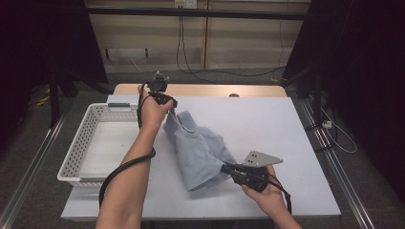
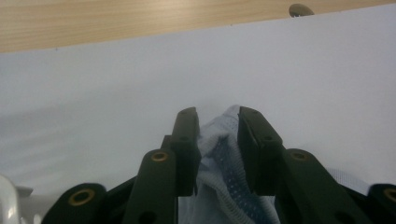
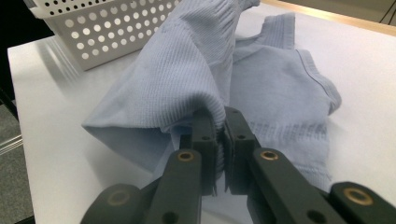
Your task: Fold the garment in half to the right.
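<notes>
Knit cloth like this shirt [image 1: 200,150] will be light, limp and stretchy; I judge it will sag and fold wherever it is not held, and it should not slip much between ribbed pads. Best holds look like the thicker hems and seams, one at each end, so the cloth can be pulled flat.

The shirt, pale blue, lies partly bunched on the white table [image 1: 267,124], just right of the basket [image 1: 95,143], with one end lifted.

The right gripper [image 3: 220,119] has its jaws pressed nearly together on a fold of the near edge; in the right gripper view the cloth drapes up and over the fingertips [image 3: 204,122] and hangs off to the left.

The left gripper [image 2: 217,122] is at the far end of the shirt, beside the collar. Its jaws stand a little apart with a bunched ridge of cloth between them; the cloth touches the left pad, but a slight gap shows at the right one, so the hold looks slack.
</notes>
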Demonstrator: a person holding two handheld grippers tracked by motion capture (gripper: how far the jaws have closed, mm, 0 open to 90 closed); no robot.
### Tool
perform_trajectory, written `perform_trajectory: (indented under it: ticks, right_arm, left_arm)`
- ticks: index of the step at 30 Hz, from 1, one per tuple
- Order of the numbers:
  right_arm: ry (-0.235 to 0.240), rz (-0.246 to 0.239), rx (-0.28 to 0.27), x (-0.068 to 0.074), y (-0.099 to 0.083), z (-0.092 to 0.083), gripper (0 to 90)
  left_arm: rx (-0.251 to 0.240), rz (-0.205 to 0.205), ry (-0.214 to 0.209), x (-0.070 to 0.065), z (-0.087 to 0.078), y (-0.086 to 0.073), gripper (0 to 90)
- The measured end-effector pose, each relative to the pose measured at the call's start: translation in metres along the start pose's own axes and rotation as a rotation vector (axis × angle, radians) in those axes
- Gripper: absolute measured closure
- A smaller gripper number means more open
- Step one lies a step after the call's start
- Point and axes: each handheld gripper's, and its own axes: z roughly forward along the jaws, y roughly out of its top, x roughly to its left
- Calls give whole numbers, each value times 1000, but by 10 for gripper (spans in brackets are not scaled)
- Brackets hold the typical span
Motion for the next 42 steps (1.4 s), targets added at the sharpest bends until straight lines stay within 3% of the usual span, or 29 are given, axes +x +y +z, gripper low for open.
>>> perform_trajectory:
  ticks: [8, 14, 19, 29, 42]
  right_arm:
    - [-33, 26, 20, -7, -8, -4, 859]
    - [-52, 37, 37, -12, -12, -3, 858]
    - [-53, 35, 43, -12, -13, -2, 857]
    - [-70, 47, 65, -16, -16, 3, 855]
    - [-92, 9, 121, -17, -22, 3, 852]
  left_arm:
    - [-18, 14, -21, -5, -4, 4, 572]
    - [-12, 34, -24, -7, -7, -3, 509]
    - [0, 24, -26, -5, -10, -9, 462]
    - [3, 40, -33, -5, -17, -20, 421]
    - [7, 62, -50, -9, -21, -29, 369]
